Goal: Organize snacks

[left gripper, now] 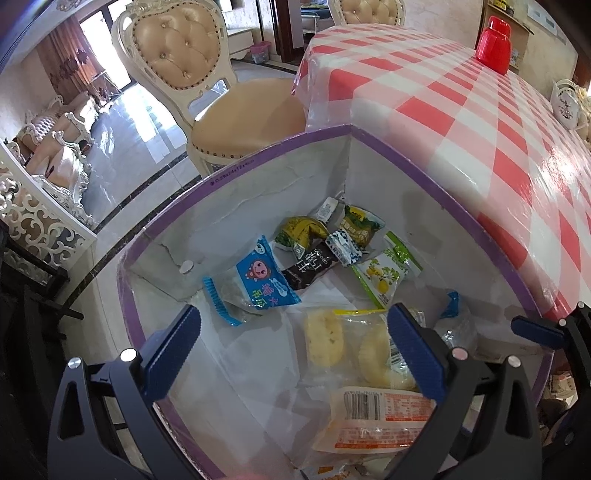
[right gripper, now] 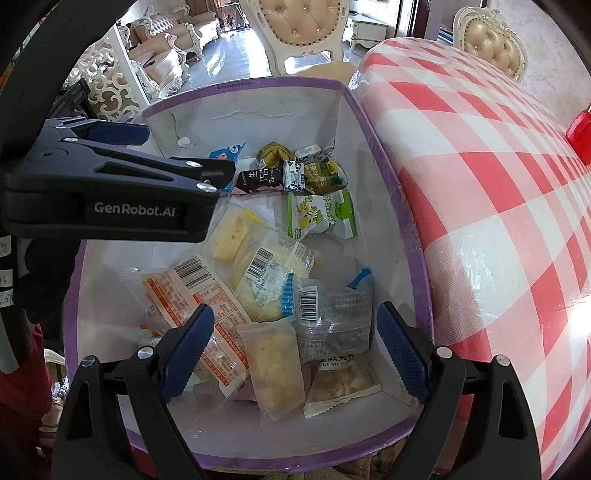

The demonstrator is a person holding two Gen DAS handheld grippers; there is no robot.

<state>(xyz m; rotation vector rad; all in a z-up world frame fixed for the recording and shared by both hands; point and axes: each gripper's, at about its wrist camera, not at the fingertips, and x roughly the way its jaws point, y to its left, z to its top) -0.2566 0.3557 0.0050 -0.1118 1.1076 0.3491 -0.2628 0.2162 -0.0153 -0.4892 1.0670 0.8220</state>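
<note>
A purple-rimmed white box (left gripper: 258, 155) (right gripper: 413, 236) stands beside the checked table and holds several wrapped snacks. At its far end lie a blue cartoon packet (left gripper: 264, 277), a black chocolate packet (left gripper: 310, 267) (right gripper: 258, 181) and a green lemon packet (left gripper: 384, 273) (right gripper: 321, 214). Nearer lie clear packs of yellow cakes (left gripper: 332, 339) (right gripper: 258, 254) and an orange-printed pack (left gripper: 376, 417) (right gripper: 199, 295). My left gripper (left gripper: 295, 350) is open and empty above the box; it also shows in the right wrist view (right gripper: 225, 173). My right gripper (right gripper: 295, 354) is open and empty over the near snacks.
The table with a red and white checked cloth (left gripper: 480, 122) (right gripper: 498, 206) runs along the box's right side. A red container (left gripper: 495, 44) and a white teapot (left gripper: 565, 103) stand on it. Cream padded chairs (left gripper: 207, 85) (right gripper: 303, 29) stand on the tiled floor beyond.
</note>
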